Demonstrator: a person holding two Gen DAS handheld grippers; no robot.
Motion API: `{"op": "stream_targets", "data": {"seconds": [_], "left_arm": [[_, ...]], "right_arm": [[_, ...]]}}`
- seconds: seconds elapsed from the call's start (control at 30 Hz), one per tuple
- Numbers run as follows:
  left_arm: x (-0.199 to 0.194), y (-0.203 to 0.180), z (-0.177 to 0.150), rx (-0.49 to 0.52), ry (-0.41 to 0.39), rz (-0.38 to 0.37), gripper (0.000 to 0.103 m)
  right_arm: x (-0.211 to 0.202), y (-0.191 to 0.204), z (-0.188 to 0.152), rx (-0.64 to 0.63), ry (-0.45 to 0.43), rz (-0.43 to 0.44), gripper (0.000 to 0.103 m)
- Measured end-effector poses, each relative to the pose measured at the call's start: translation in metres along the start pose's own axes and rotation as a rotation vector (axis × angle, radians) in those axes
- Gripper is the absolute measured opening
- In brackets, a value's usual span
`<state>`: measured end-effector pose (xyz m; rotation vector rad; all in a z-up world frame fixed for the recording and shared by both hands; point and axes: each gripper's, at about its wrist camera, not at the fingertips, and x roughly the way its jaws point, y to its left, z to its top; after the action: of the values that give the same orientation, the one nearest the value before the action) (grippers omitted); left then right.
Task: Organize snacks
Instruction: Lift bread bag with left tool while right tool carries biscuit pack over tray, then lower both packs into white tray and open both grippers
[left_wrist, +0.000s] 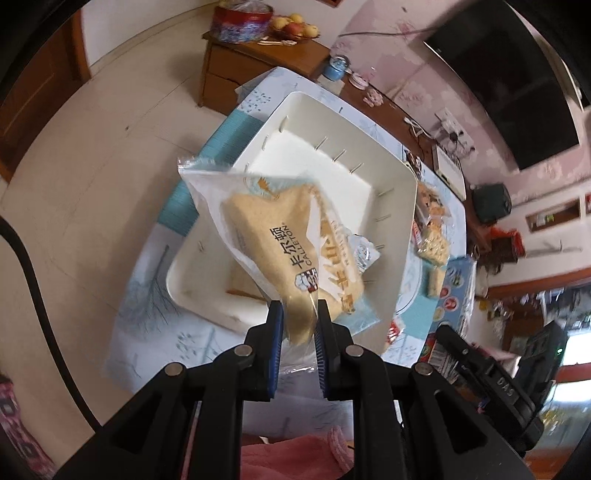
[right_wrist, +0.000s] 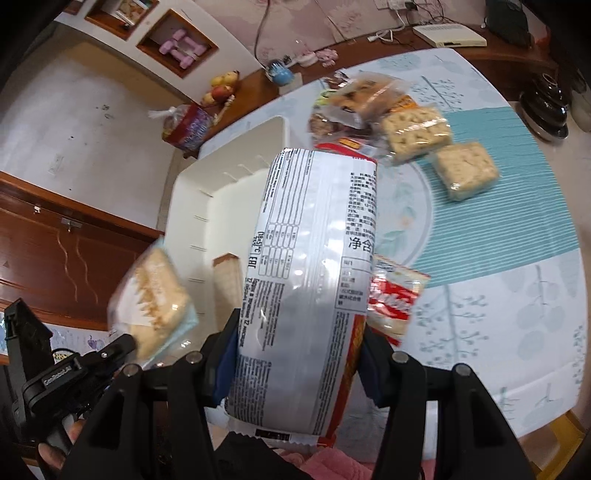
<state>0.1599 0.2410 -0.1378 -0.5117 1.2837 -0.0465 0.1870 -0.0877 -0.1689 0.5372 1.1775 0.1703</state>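
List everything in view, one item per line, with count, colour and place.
Rectangular plastic bin: one, white, on the table, one packet already inside.
Clear-wrapped sandwich packet: one, beige, held over the bin.
Large printed snack pack: one, silver-white with red edge, held above the table.
Clear-wrapped biscuit packets: several, pale, piled on the table.
Leaf-print tablecloth: one, white and teal.
Fruit: several, yellow and red, on the wooden cabinet.
Left gripper: black, shut on the sandwich packet.
Right gripper: black, clamping the snack pack.

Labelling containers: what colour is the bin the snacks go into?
Plain white bin, clearest in the left wrist view.
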Motion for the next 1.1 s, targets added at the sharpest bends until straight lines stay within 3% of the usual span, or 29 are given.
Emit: {"op": "stream_targets", "data": {"seconds": [0.33, 0.6, 0.7, 1.1], "left_arm": [[0.011, 0.0, 0.024, 0.165, 0.014, 0.0, 0.015], [-0.017, -0.007, 0.027, 0.304, -0.105, -0.04, 0.022], [-0.026, -0.006, 0.026, 0.318, -0.126, -0.058, 0.026], [-0.044, -0.022, 0.007, 0.381, -0.213, -0.104, 0.064]], "right_arm": [[0.022, 0.045, -0.015, -0.036, -0.083, 0.041, 0.055], [0.042, 0.058, -0.011, -0.031, -0.105, 0.043, 0.057], [0.047, 0.059, -0.008, -0.025, -0.102, 0.025, 0.061], [0.03, 0.064, -0.018, -0.074, -0.157, 0.042, 0.061]]}}
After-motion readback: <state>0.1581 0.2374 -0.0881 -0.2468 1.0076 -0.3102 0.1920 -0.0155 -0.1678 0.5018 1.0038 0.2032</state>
